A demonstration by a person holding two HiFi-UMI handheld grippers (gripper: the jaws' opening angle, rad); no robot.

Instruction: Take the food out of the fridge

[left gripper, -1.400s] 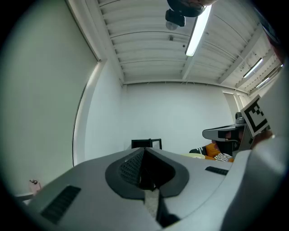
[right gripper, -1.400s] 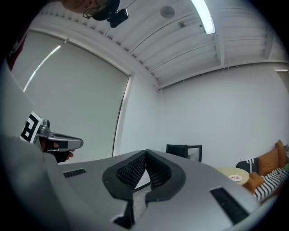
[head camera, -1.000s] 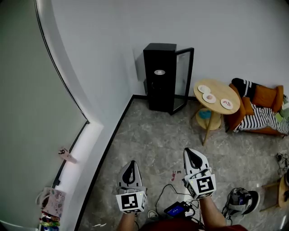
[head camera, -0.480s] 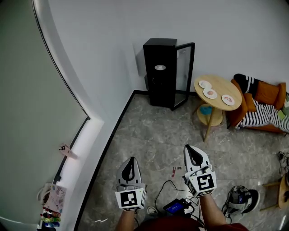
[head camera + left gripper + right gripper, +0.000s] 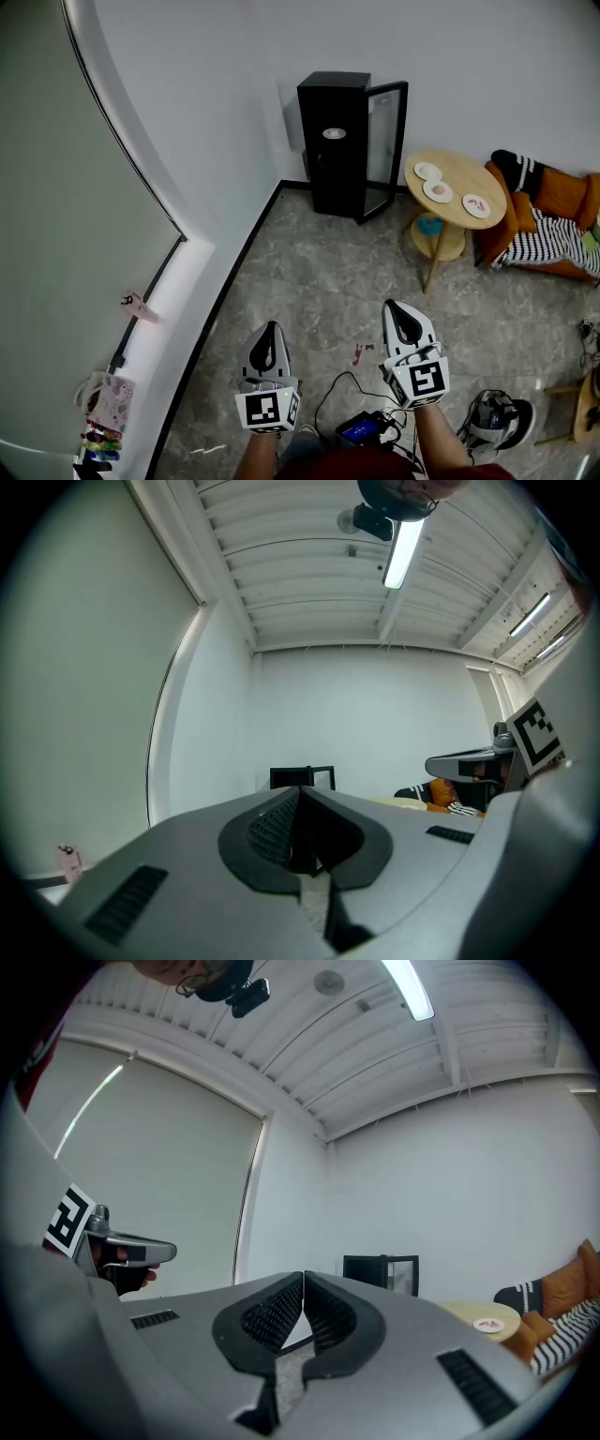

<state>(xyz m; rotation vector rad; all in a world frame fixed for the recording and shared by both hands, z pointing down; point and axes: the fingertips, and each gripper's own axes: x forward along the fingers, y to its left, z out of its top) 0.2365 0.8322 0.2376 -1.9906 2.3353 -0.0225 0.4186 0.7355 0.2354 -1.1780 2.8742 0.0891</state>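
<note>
Grey marbled stone floor [image 5: 309,291], white wall [image 5: 234,56] behind. Black fridge [image 5: 334,141] stands upright in the far corner against that wall, long axis vertical. Its glass door [image 5: 386,139] hangs open on the right side, swung out toward the desk. Contents can't be made out from here.

Round wooden desk [image 5: 461,180] sits just right of the open door. Beyond the desk, an orange sofa [image 5: 548,234] with a black-and-white striped throw.

Both claws are in the foreground, held level, tips pointing toward the fridge and well apart from it, with open floor between. Left claw [image 5: 270,327] is lower left, its two jaws pressed together with nothing between them. Right claw [image 5: 397,306] is beside it, a little farther forward, jaws likewise closed tip to tip and empty. In each claw's own view the fridge shows small and far off, just above the closed tips.

Black cables [image 5: 352,394] trail over the floor between the two claws.

Three small plates [image 5: 436,191] lie on the desk top, each with something pinkish on it.
</note>
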